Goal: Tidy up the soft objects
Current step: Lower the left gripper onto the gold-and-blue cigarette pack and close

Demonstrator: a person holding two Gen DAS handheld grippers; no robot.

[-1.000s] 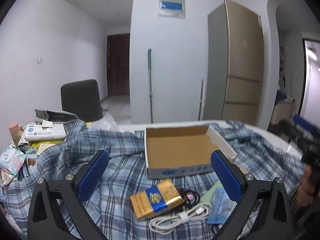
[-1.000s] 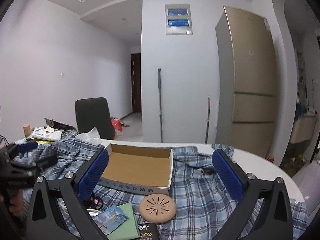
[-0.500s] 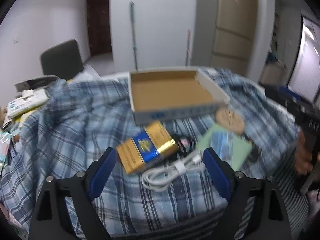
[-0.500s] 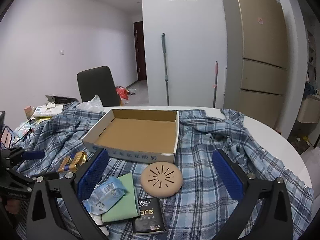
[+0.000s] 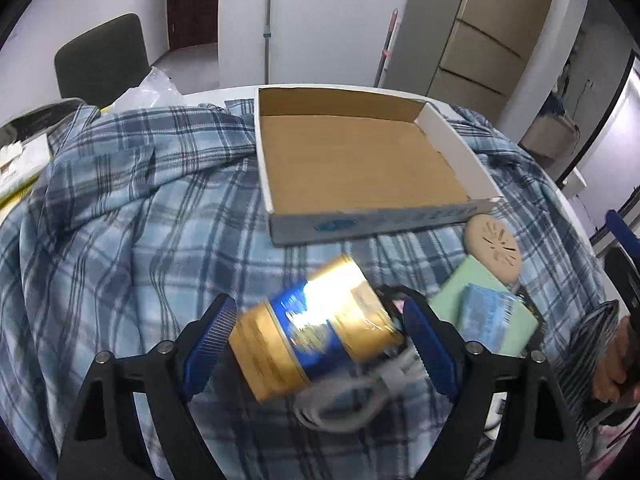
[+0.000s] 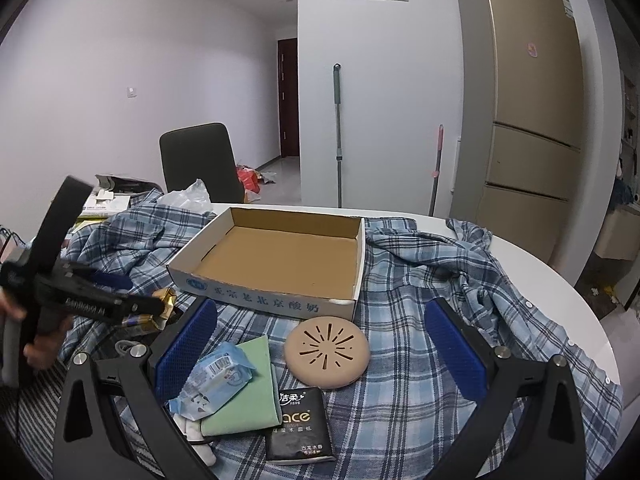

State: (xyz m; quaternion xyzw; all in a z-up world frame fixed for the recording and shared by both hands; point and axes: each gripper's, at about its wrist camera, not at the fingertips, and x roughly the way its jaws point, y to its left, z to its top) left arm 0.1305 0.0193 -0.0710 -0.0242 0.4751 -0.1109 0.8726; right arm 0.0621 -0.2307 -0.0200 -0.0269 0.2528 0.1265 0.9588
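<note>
Your left gripper (image 5: 316, 340) sits tilted down w/ the gold-and-blue pack (image 5: 316, 332) between its blue pads (image 5: 210, 332); the pack fills nearly the whole gap, but the pic is blurred there, so you can't tell if the pads actually press on it. Under the pack, toward the right-side finger, lies a white coiled cable (image 5: 356, 396). Ahead of those fingers is the empty cardboard box (image 5: 360, 160) on the blue plaid shirt (image 5: 120, 220), which covers most of the table. To the right of the left gripper: a green pad (image 5: 472, 292) w/ a light blue wipes packet (image 5: 484, 312) on top, and a round tan disc (image 5: 494, 248) beyond it, near the box's front corner. Your right gripper (image 6: 320, 348) is open, nothing between its pads. The wipes packet (image 6: 214, 380) and green pad (image 6: 252, 384) lie just inside its left-side finger, the tan disc (image 6: 326, 356) roughly mid-gap, and a black tissue pack (image 6: 300, 424) just below the disc, closer to the camera. The box (image 6: 280, 260) sits straight ahead of it. Far left in that view, your left hand (image 6: 44, 340) holds the other gripper (image 6: 132, 296) down at the gold pack (image 6: 160, 308).
</note>
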